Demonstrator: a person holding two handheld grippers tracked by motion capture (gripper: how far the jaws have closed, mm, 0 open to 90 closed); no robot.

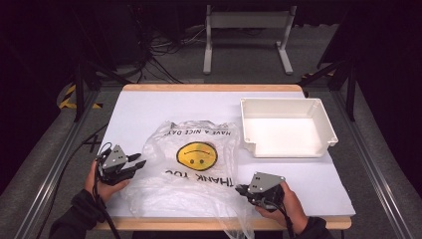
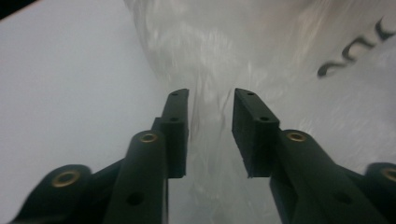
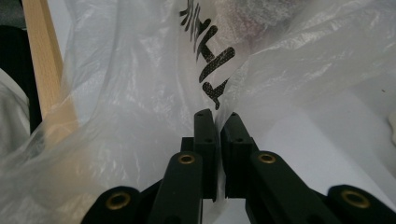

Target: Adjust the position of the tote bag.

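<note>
A clear plastic bag (image 1: 164, 186) with a yellow smiley face and black "THANK YOU" print lies crumpled across the middle of the white table (image 1: 149, 107). At the bag's left edge is my left gripper (image 1: 138, 160), held in a hand. In the left gripper view this gripper (image 2: 211, 100) is open, and a fold of the bag (image 2: 224, 46) runs between its jaws. My right gripper (image 1: 240, 189) is at the bag's near right side. In the right gripper view it (image 3: 216, 115) is shut on a thin fold of the bag (image 3: 130, 93), just below the black lettering.
An empty white plastic tray (image 1: 286, 102) stands at the back right of the table. The table's wooden front edge (image 3: 44, 70) runs close to my right gripper. Dark floor, cables and a white stand lie beyond the table.
</note>
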